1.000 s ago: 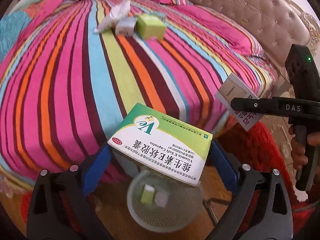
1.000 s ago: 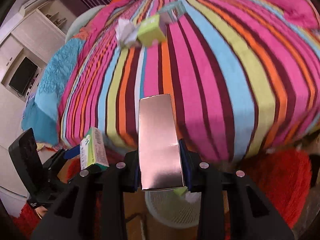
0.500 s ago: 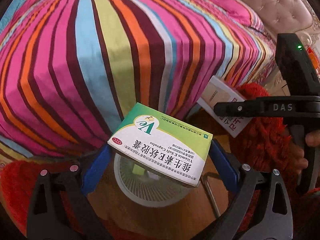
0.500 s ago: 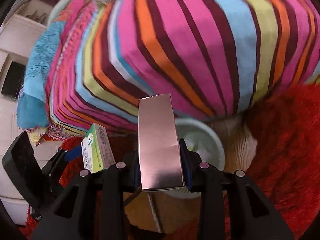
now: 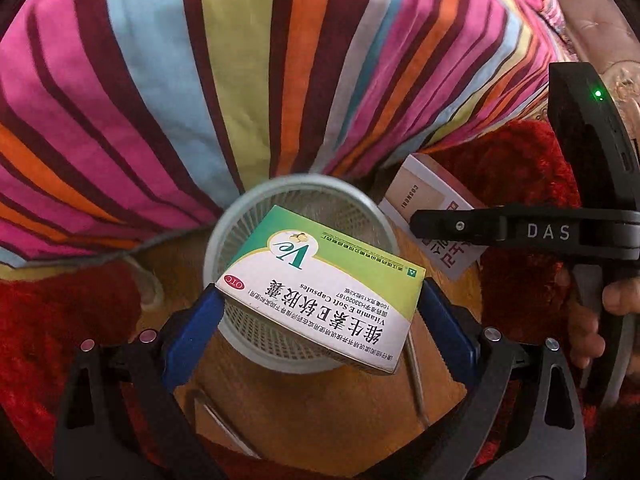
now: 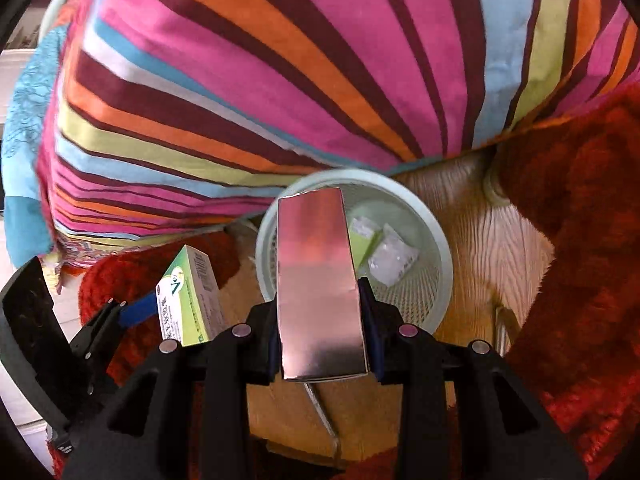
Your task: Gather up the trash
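My left gripper is shut on a green and white vitamin E capsule box and holds it over a pale mesh waste basket on the floor. My right gripper is shut on a shiny pinkish-silver box, held above the same basket. The basket holds a green box and a white wrapper. The right gripper and its box show at the right of the left wrist view. The vitamin box shows at the left of the right wrist view.
The bed with a striped cover overhangs right behind the basket. A red shaggy rug lies on both sides of it, on a wooden floor. A thin metal rod lies on the floor near the basket.
Both grippers have tilted down and moved from over the bed edge to above the basket, each still holding its box. The trash on the bed has left view.
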### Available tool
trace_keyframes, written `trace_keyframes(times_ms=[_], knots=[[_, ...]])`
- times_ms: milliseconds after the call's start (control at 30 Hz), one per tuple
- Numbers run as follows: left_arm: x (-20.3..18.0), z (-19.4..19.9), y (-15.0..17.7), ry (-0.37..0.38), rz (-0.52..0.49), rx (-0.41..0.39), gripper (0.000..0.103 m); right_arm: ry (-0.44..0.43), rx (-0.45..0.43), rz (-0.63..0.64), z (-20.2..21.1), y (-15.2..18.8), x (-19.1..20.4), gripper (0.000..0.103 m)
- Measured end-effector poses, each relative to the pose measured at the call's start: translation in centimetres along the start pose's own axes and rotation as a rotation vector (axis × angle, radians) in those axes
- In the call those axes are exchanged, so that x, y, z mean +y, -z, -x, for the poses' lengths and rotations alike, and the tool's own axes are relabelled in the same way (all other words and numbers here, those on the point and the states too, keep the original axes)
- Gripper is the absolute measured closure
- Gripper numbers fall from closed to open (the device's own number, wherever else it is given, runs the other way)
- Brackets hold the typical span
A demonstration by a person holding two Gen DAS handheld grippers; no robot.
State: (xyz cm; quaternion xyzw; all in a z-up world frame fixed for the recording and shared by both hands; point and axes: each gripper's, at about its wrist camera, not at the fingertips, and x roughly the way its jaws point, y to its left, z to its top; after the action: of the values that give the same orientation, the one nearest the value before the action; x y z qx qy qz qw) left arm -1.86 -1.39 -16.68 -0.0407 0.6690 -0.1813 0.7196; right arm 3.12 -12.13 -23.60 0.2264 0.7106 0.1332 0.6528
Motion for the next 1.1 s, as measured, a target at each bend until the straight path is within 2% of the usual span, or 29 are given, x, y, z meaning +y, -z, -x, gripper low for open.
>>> trace_keyframes(times_ms=[233, 467, 600, 700, 800, 1000, 1100], knots=[[1.6, -3.3, -0.2, 0.005, 0.054, 0.128, 0.009, 0.029, 0.082, -0.039, -2.3, -0.5, -0.6, 0.071], [1.5, -5.1, -0.1, -0.004, 0.048, 0.204, 0.009, 0.062, 0.141, -0.035, -4.5, -0.8, -0.7, 0.071], [1.8, -6.0, -0.1, -0.023, 0.08, 0.25, 0.008, 0.067, 0.165, -0.041, -5.2, -0.8, -0.7, 0.069], [2.1, -6.0, -0.1, -0.036, 0.107, 0.247, 0.007, 0.084, 0.155, -0.049, -5.3, -1.0, -0.8, 0.028], [2.3, -5.7, -0.2, -0.04, 0.123, 0.228, 0.007, 0.087, 0.144, -0.064, -5.2, -1.2, -1.0, 0.028], [1.8, -6.0, -0.2, -0.058, 0.108, 0.24, 0.007, 0.083, 0.146, -0.068, -5.1, -1.1, -1.1, 0.028], [1.7, -6.1, -0.2, -0.056, 0.106, 0.243, 0.007, 0.028, 0.147, -0.059, -4.8, -1.0, -0.7, 0.028]])
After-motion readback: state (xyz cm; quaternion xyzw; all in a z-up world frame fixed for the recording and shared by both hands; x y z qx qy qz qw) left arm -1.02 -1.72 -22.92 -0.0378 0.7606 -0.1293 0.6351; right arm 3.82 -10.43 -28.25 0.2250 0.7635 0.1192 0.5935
